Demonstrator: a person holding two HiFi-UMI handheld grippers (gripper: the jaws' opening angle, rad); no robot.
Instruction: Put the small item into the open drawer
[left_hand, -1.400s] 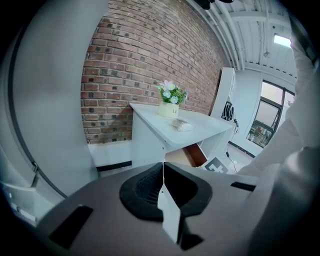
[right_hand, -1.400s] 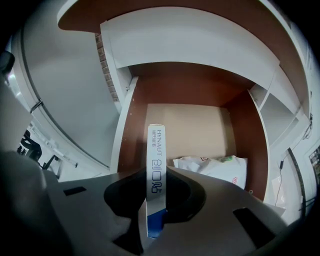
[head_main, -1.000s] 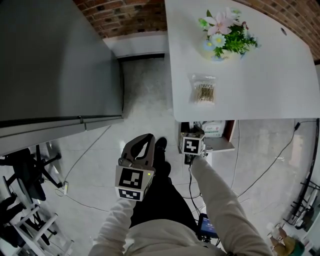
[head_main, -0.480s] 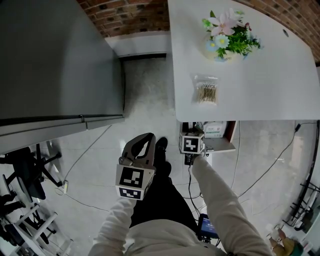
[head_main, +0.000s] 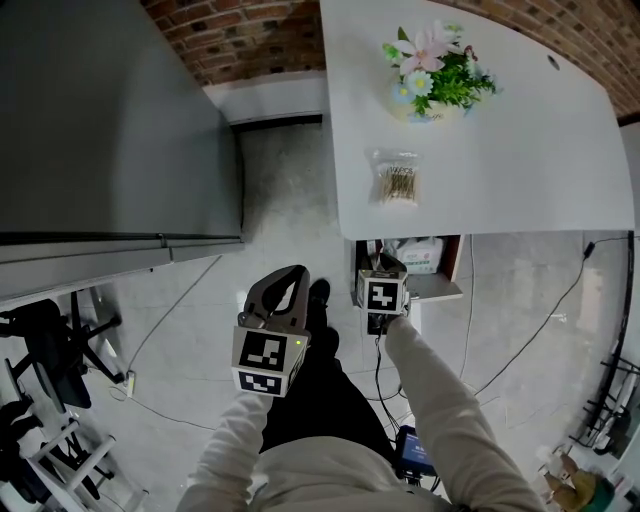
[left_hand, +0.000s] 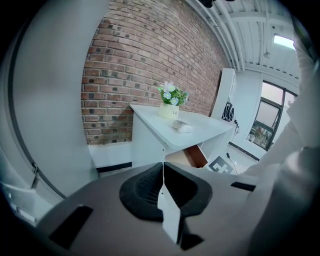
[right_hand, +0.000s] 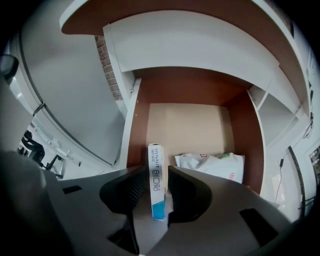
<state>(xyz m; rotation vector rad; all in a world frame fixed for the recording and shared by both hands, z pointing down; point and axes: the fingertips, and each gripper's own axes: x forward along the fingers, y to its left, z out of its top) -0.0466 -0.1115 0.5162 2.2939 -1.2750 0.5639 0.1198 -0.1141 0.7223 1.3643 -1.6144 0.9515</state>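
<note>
Release is in hand: the right gripper's (right_hand: 157, 169) fingers have just been opening, leaving the narrow white-and-blue cardboard box (right_hand: 157, 192) loose between them in the open brown-walled drawer (right_hand: 190, 125). The next move is probably to withdraw without snagging it. The left gripper's (left_hand: 162, 175) fingers sit together, empty.

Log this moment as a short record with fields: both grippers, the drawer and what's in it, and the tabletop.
right gripper: open, jaws have just been opening, poised over the drawer
between its jaws: slim white box with a blue end, pads appear clear of it
drawer: open, white packet lying right of the box
left gripper: shut, nothing in it, away from the drawer
table top: potted flowers, clear bag of small sticks
</note>
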